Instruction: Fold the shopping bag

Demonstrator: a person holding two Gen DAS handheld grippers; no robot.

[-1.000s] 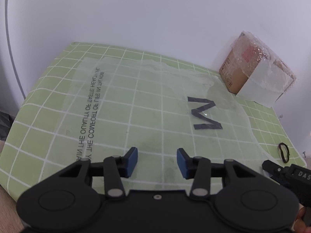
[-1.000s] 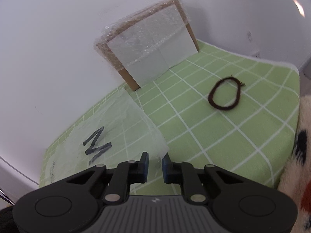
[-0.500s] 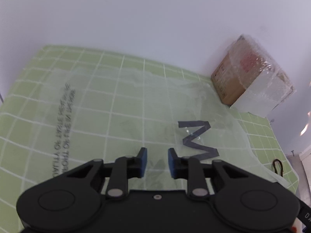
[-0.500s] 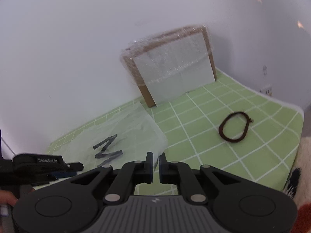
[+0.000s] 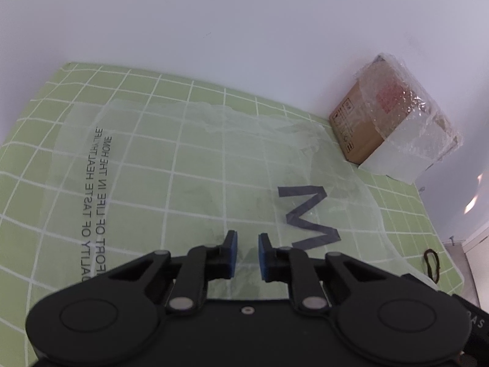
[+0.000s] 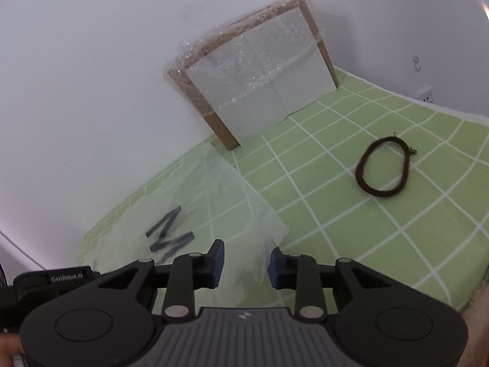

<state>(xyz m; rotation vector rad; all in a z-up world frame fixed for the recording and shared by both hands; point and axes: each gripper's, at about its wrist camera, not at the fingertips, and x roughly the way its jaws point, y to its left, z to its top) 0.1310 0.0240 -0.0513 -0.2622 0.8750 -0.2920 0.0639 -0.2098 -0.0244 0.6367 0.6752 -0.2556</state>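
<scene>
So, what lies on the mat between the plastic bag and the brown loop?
In the right wrist view, nothing lies between the plastic bag and the brown loop: only bare green checked mat shows there.

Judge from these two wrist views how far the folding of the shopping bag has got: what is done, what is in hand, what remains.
Done: nothing folded; the clear shopping bag lies spread flat on the green checked mat. In hand: the left gripper is closing over the bag's near edge, pads not yet pressing; the right gripper is opening, the bag's corner loose between its pads. Left: every fold.
</scene>
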